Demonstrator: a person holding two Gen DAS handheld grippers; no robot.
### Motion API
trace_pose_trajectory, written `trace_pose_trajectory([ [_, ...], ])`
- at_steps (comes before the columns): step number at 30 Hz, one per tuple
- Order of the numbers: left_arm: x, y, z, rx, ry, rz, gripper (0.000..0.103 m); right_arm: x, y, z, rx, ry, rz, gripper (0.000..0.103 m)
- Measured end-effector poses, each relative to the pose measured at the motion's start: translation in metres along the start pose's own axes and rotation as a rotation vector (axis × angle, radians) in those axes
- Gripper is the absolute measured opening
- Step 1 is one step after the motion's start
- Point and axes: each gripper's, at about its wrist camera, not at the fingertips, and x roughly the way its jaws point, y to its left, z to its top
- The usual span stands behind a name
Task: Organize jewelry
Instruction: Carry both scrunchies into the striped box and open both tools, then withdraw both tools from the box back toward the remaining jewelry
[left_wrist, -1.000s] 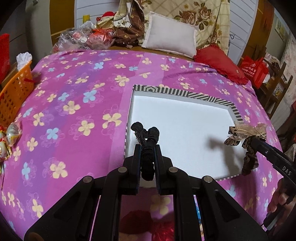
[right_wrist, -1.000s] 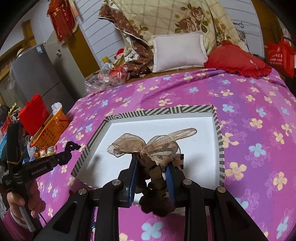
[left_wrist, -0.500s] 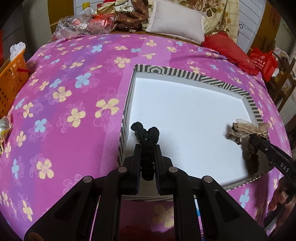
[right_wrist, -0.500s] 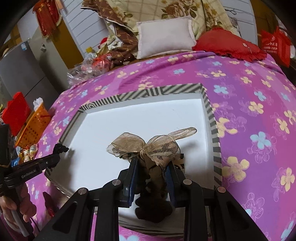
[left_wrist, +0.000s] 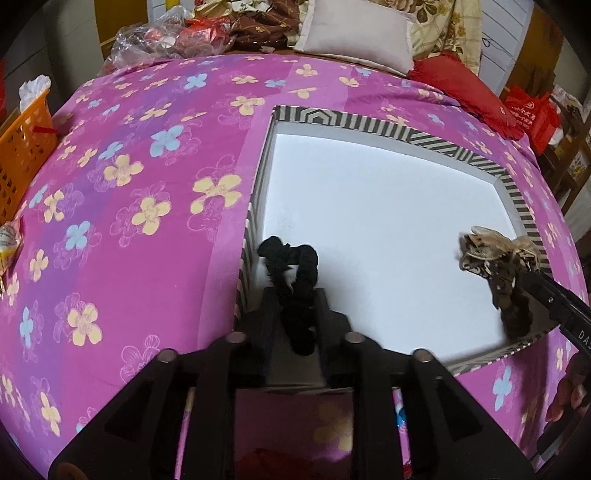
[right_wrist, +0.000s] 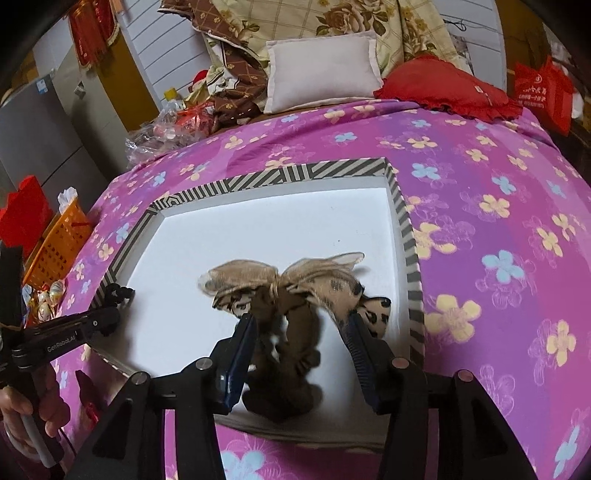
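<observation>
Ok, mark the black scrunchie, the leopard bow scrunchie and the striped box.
black scrunchie (left_wrist: 301, 280), left wrist view, on its upper loop.
leopard bow scrunchie (right_wrist: 291, 321), right wrist view, on its brown body below the bow.
striped box (right_wrist: 280, 173), right wrist view, on its far rim.

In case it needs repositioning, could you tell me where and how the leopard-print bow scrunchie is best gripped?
Grip the brown scrunchie loop below the bow's knot, coming from the tray's near edge. The loop is bunched and narrow; the gauzy bow wings spread wide and would crush. The right gripper is open astride it.
</observation>
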Motion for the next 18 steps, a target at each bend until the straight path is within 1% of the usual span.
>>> trace_pose_trajectory([
  [2,-0.002,-0.003,-0.002,0.008,0.003,-0.036,0.042,-0.002,0.0,-0.003,0.003,0.001,0.0,0.049],
  [3,-0.004,-0.006,-0.003,0.014,0.002,-0.047,0.046,-0.004,0.0,-0.004,0.005,0.0,0.001,0.049],
  [5,-0.008,-0.011,-0.006,0.031,-0.006,-0.045,0.055,-0.008,0.0,-0.006,0.011,-0.004,0.004,0.049],
  [6,-0.01,-0.013,-0.007,0.041,-0.011,-0.038,0.057,-0.01,0.0,-0.006,0.013,-0.007,0.005,0.051],
  [8,-0.015,-0.018,-0.01,0.059,-0.029,-0.014,0.066,-0.015,0.0,-0.008,0.017,-0.016,0.004,0.058],
  [9,-0.018,-0.019,-0.011,0.063,-0.039,-0.004,0.067,-0.018,0.0,-0.009,0.019,-0.022,0.005,0.06],
  [15,-0.038,-0.012,-0.015,0.051,-0.073,0.007,0.067,-0.042,0.006,-0.014,0.024,-0.056,0.023,0.061],
  [18,-0.05,-0.009,-0.019,0.046,-0.094,0.019,0.067,-0.054,0.013,-0.02,0.008,-0.065,0.022,0.069],
])
